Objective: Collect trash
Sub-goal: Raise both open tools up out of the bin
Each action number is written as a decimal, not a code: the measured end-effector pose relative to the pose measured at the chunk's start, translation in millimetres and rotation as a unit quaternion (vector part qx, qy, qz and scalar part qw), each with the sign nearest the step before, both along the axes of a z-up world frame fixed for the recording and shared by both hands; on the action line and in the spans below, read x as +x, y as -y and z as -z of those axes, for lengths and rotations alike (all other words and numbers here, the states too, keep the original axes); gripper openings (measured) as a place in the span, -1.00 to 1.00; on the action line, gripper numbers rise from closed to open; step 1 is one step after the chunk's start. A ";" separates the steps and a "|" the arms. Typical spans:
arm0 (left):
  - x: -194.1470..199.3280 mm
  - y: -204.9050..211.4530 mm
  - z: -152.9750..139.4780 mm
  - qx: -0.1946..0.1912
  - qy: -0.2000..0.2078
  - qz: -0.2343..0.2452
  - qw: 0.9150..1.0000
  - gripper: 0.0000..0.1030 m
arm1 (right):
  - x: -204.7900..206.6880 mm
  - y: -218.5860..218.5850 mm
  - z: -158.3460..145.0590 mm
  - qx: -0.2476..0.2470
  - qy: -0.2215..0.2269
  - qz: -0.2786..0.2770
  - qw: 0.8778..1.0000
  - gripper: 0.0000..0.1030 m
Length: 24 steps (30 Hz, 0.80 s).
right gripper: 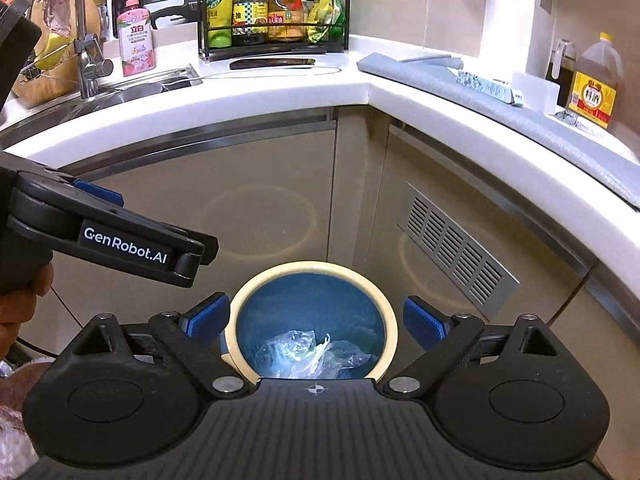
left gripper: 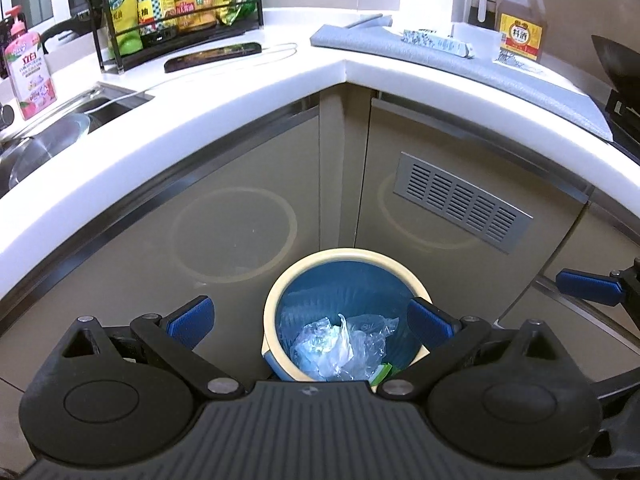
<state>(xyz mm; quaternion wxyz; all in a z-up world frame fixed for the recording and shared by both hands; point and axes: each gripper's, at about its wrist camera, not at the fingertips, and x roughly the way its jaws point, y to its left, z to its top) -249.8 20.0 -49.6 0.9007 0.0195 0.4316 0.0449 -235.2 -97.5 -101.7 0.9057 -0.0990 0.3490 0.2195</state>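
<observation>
While both grippers hang over the floor in the kitchen corner, the trash bin (left gripper: 344,312) sits below them, right against the cabinet doors where the two runs of white countertop (left gripper: 240,92) meet. Bin is round w/ a cream rim & a blue liner. Inside: crumpled clear plastic wrap (left gripper: 340,344) near the bottom, plus a bit of green packaging (left gripper: 382,374) at the near edge, seen in the left wrist view only.

Left gripper (left gripper: 310,318): jaws spread wide, blue pads on either side of the bin opening, nothing btwn them. Right gripper (right gripper: 316,318): jaws also wide apart, empty, framing the bin rim from above. In the right wrist view the left gripper shows at the left edge, w/ part of a hand (right gripper: 24,300) under it.

On the counter: a black wire rack (right gripper: 276,46) w/ sauce & oil bottles, a dark knife (right gripper: 272,63) lying in front of it, pink dish soap bottle (right gripper: 134,34) beside the steel sink (right gripper: 120,94) & faucet (right gripper: 86,40). Right run has a grey mat (right gripper: 500,96) w/ a long patterned box (right gripper: 486,87) on it & a jug of cooking wine (right gripper: 596,82) further along. A metal vent grille (right gripper: 456,252) is set in the right cabinet door.
</observation>
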 end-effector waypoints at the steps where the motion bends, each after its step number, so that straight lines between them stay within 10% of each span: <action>1: -0.6 1.0 -1.0 0.001 0.002 0.002 1.000 0.99 | -1.3 -0.3 -0.8 0.000 0.001 0.001 1.000 0.84; 24: -2.2 8.3 -4.1 0.014 0.006 0.017 1.000 0.99 | -6.2 4.0 -3.3 0.005 0.005 0.010 1.000 0.84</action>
